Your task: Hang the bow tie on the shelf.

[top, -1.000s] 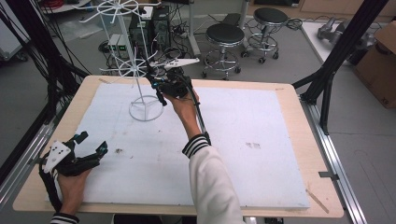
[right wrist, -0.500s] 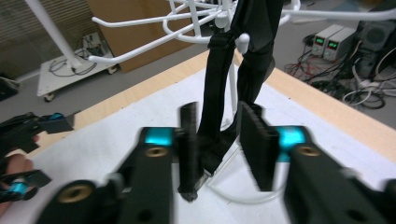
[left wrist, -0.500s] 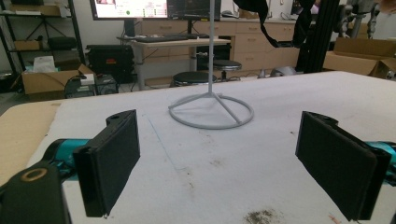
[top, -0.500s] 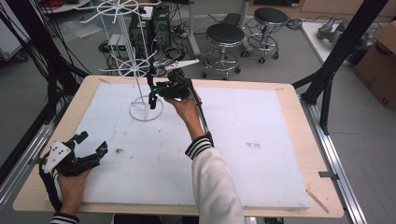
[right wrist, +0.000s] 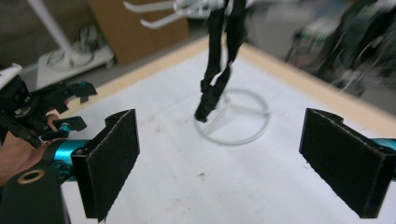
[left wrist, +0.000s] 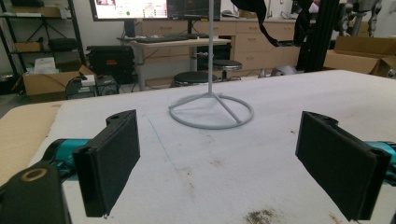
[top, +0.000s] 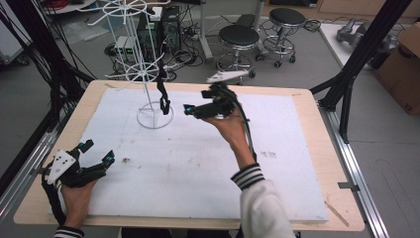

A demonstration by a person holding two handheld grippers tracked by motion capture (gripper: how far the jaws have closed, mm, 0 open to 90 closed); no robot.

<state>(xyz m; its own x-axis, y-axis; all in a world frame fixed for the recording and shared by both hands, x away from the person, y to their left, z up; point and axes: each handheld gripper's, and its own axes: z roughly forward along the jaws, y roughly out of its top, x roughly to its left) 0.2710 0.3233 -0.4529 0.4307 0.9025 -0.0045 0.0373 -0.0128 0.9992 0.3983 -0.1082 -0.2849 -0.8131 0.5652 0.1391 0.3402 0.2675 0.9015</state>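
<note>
The long black strap (top: 162, 91) hangs from an arm of the white wire stand (top: 148, 79); the left gripper view cuts off its top. The right hand-held gripper (top: 190, 110), just opened wide, holds nothing. The left hand-held gripper (top: 96, 154) is spread on the worktop (top: 297, 163).

Black strap (top: 163, 92) on white wire stand (top: 154, 115), white mat (top: 198, 163), black-padded tongs (top: 189, 110).

The high view looks down from above the counter (top: 208, 163); both gripper views sit low and close, facing the white wire stand (top: 148, 94).
</note>
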